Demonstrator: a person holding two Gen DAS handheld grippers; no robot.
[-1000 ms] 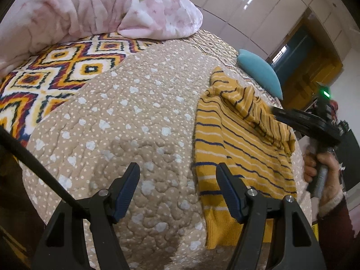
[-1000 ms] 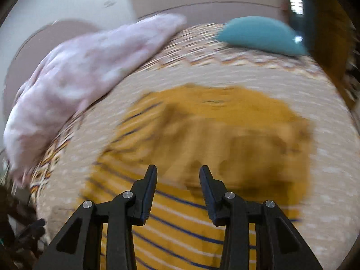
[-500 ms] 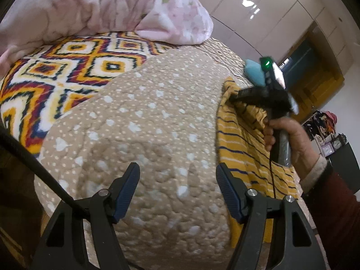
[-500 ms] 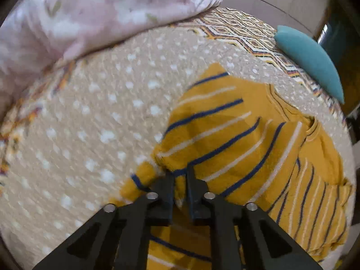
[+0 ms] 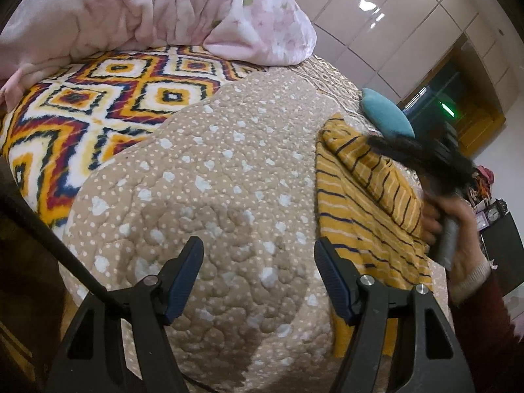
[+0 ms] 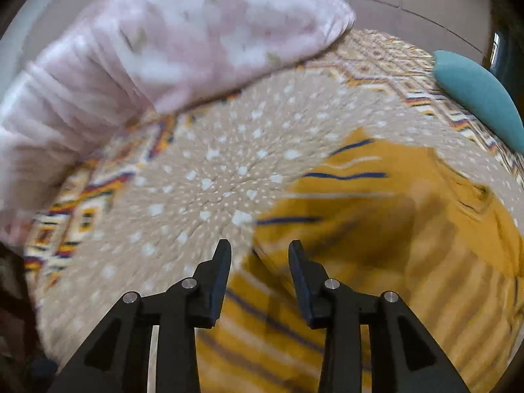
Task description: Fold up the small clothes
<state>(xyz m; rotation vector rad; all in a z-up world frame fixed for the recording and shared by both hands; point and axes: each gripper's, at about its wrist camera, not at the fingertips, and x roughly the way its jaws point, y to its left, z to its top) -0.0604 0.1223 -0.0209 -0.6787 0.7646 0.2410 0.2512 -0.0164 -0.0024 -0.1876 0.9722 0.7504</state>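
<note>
a mustard-yellow striped sweater is found lying on the beige dotted quilt of a bed, toward the quilt's right side in the left wrist view, with one part folded over the body. the right hand-held gripper is seen above the sweater's near edge; its jaws have just been opening and stand partly spread, with nothing pinched between them, though the view is blurred. the left hand-held gripper is held over bare quilt just beside the sweater, jaws spread wide and empty. the right hand is noted on its gripper's handle, above the sweater. a patterned blanket is seen under the quilt, a pink duvet bunched beyond, and a teal cushion behind the sweater.
</note>
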